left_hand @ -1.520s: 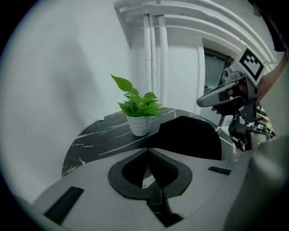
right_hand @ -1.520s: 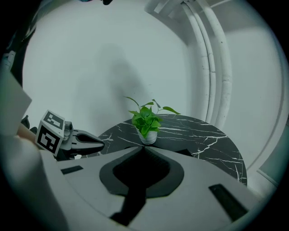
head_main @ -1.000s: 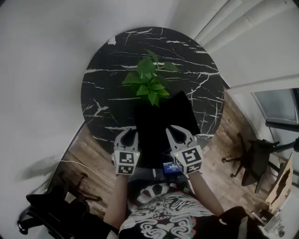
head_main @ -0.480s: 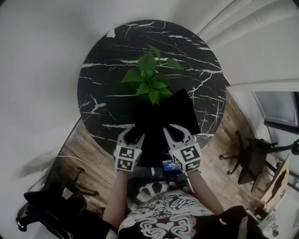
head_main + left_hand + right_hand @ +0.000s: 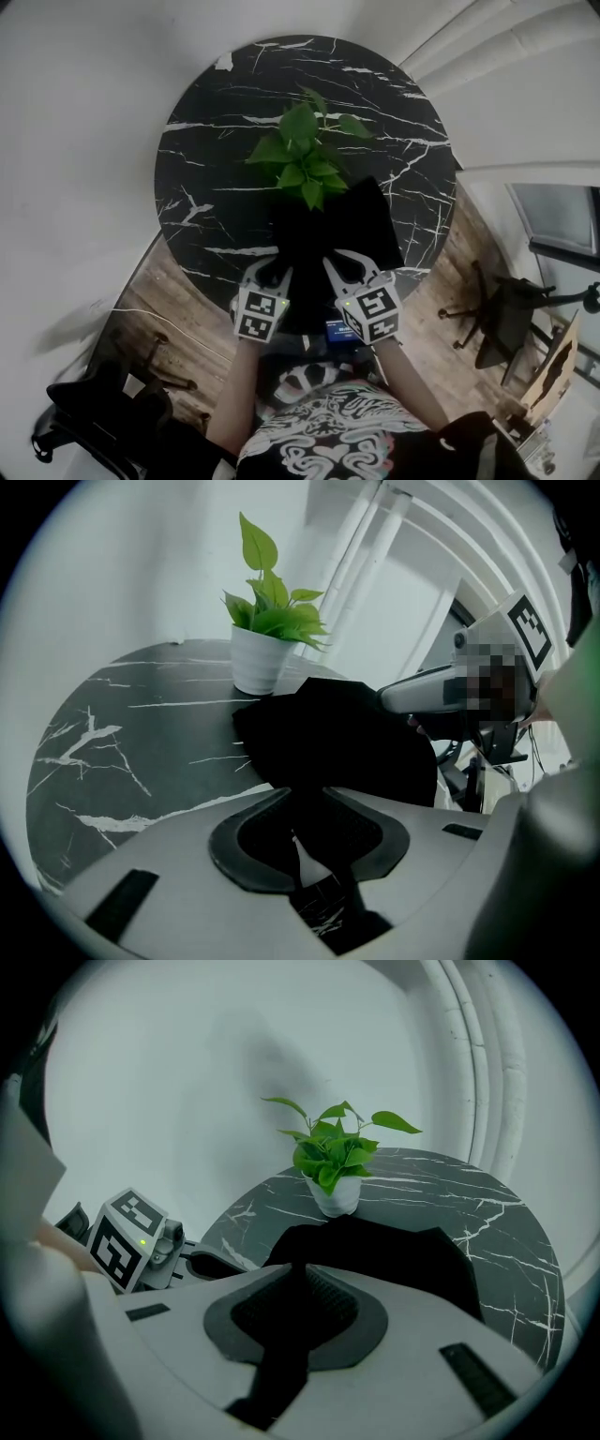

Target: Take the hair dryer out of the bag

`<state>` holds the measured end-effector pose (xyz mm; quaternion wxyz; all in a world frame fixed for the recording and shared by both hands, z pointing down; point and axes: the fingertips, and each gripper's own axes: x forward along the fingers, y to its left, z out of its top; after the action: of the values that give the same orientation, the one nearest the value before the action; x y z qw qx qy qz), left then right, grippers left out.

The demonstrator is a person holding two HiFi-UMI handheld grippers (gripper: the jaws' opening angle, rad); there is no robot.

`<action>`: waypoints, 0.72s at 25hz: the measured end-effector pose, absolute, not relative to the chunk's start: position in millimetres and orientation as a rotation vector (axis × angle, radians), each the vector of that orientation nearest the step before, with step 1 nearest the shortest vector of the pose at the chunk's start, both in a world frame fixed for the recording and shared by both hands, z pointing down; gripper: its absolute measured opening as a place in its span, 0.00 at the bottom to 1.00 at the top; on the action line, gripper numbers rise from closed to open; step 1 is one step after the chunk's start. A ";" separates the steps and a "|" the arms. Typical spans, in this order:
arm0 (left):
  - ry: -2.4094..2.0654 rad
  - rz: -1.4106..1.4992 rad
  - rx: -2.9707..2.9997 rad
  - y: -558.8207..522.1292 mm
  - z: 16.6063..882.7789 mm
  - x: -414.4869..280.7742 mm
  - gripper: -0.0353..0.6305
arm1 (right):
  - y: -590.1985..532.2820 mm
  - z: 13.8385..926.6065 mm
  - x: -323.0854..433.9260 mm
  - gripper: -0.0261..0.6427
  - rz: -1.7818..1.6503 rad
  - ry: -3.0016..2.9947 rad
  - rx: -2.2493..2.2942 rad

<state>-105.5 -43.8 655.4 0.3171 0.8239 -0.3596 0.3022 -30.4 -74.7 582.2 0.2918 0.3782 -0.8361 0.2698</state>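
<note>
A black bag [image 5: 328, 234] lies limp on the near half of the round black marble table [image 5: 216, 122]. No hair dryer shows in any view. My left gripper [image 5: 274, 266] is at the bag's near left edge. Its jaws [image 5: 302, 794] have just been closing, and a narrow gap filled by black fabric remains between them. My right gripper [image 5: 333, 257] is at the near right edge, shut [image 5: 305, 1267] on a fold of the bag [image 5: 394, 1251]. The left gripper view shows the bag [image 5: 337, 733] and the right gripper [image 5: 422, 691] beside it.
A potted green plant [image 5: 305, 159] in a white pot [image 5: 258, 667] stands just behind the bag. Beyond the table are a white wall and pale vertical ribs [image 5: 469, 1072]. Chairs stand on the wood floor at the right [image 5: 506, 319] and lower left [image 5: 94, 412].
Both grippers have sunk a little onto the bag's near edge. The left gripper shifted slightly right and its jaws opened wider, then narrowed again.
</note>
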 end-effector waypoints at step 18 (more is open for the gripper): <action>-0.921 0.957 2.560 -41.8 613.1 -81.5 0.10 | -62.6 594.4 -57.5 0.24 1.071 -2.214 0.873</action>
<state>-81.5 -41.8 613.1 0.1285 0.8803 -0.3166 0.3291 -57.5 -62.6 594.4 0.2627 0.3228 -0.8186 0.3958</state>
